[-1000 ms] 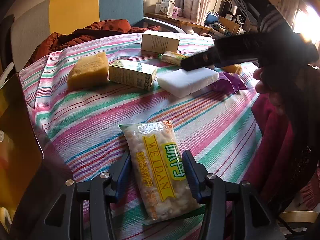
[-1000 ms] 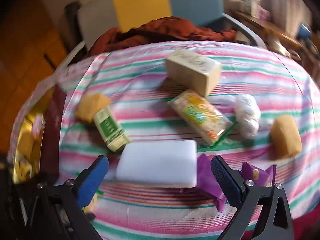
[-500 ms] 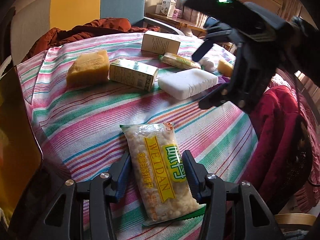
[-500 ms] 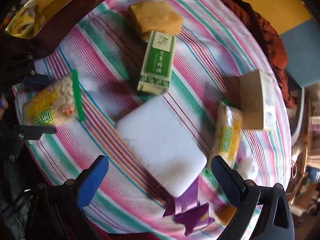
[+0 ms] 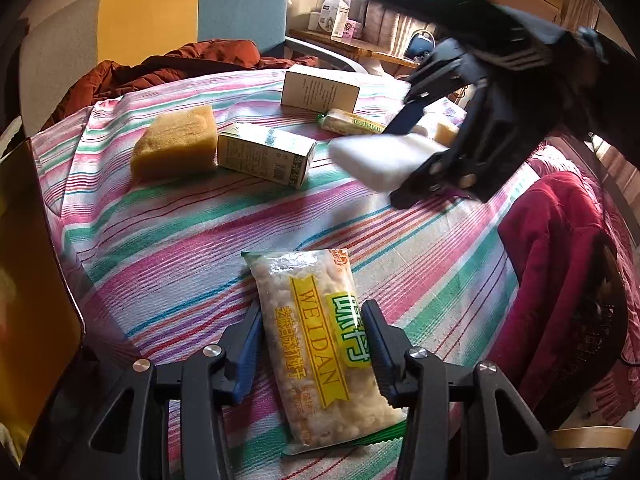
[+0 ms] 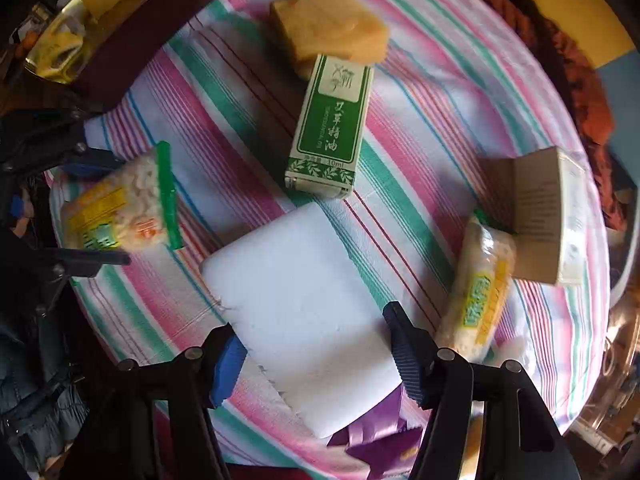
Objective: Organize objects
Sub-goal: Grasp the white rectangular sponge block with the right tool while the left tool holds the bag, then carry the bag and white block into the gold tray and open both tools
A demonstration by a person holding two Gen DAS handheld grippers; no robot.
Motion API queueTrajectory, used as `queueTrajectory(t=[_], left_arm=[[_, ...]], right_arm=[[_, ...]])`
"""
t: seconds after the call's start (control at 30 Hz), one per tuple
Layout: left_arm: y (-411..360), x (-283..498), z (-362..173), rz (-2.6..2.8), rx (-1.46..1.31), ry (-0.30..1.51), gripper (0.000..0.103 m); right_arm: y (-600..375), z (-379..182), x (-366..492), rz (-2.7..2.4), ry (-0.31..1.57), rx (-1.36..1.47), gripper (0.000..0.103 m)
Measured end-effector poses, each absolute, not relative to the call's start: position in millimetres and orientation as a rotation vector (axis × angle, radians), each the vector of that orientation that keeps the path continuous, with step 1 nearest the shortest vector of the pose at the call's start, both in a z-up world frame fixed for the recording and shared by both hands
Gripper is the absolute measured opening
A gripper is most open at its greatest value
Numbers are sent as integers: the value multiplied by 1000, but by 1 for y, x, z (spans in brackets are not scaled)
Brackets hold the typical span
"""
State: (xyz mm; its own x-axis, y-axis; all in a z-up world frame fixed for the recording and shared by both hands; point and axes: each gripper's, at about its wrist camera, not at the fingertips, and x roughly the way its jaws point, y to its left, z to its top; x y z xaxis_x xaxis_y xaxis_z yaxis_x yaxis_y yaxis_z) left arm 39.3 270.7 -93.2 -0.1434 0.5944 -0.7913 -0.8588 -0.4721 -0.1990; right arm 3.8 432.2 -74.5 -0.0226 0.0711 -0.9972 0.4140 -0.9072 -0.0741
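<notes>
My left gripper [image 5: 314, 344] is shut on a clear snack packet labelled WEIDAN [image 5: 320, 344], which lies on the striped tablecloth [image 5: 180, 232]. The packet also shows in the right wrist view [image 6: 120, 204]. My right gripper [image 6: 316, 354] is open, its fingers on either side of a white foam block [image 6: 304, 296] and apart from it. The block and right gripper also show in the left wrist view [image 5: 380, 156], [image 5: 412, 152]. A green and white box [image 6: 330, 128] and a yellow sponge [image 6: 328, 28] lie beyond the block.
A tan carton [image 6: 540, 208], a second snack packet [image 6: 480, 292] and a purple wrapper [image 6: 372, 436] lie near the block. A brown bin [image 5: 28, 260] with yellow items stands at the table's left. A red coat [image 5: 180, 60] lies behind.
My right gripper has come down over the white block and its fingers have narrowed around it. My left gripper and its packet have not moved.
</notes>
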Motion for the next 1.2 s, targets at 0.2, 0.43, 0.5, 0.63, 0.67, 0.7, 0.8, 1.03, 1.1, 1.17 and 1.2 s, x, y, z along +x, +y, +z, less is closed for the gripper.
queueTrajectory(t=[0.2, 0.43, 0.5, 0.63, 0.67, 0.7, 0.8, 1.03, 1.1, 1.17, 1.2], left_arm=[[266, 45, -81, 1798, -1070, 350, 45], [224, 49, -31, 1864, -959, 229, 45], [199, 41, -17, 1915, -950, 166, 45], [140, 7, 7, 2084, -954, 13, 45], [127, -2, 10, 2125, -959, -8, 45], [113, -11, 13, 2175, -964, -30, 45], [71, -41, 16, 2312, -995, -93, 45], [18, -101, 19, 2498, -1028, -113, 45], [14, -123, 20, 2532, -1027, -84, 45], [15, -141, 17, 2541, -1054, -77, 50], [11, -152, 16, 2570, -1069, -95, 54]], right_arm=[[433, -25, 32, -2292, 471, 1911, 66], [408, 31, 45, -2658, 167, 1593, 66], [392, 29, 46, -2713, 73, 1493, 67], [360, 33, 16, -2731, -130, 1356, 68], [348, 32, 9, -2715, -160, 1336, 68], [336, 30, 3, -2699, -168, 1324, 69], [293, 23, -15, -2658, -176, 1299, 73], [214, -5, -51, -2642, -61, 1370, 80], [203, -15, -57, -2644, -21, 1418, 92], [194, -24, -62, -2645, 9, 1441, 103], [192, -27, -61, -2643, 26, 1453, 103]])
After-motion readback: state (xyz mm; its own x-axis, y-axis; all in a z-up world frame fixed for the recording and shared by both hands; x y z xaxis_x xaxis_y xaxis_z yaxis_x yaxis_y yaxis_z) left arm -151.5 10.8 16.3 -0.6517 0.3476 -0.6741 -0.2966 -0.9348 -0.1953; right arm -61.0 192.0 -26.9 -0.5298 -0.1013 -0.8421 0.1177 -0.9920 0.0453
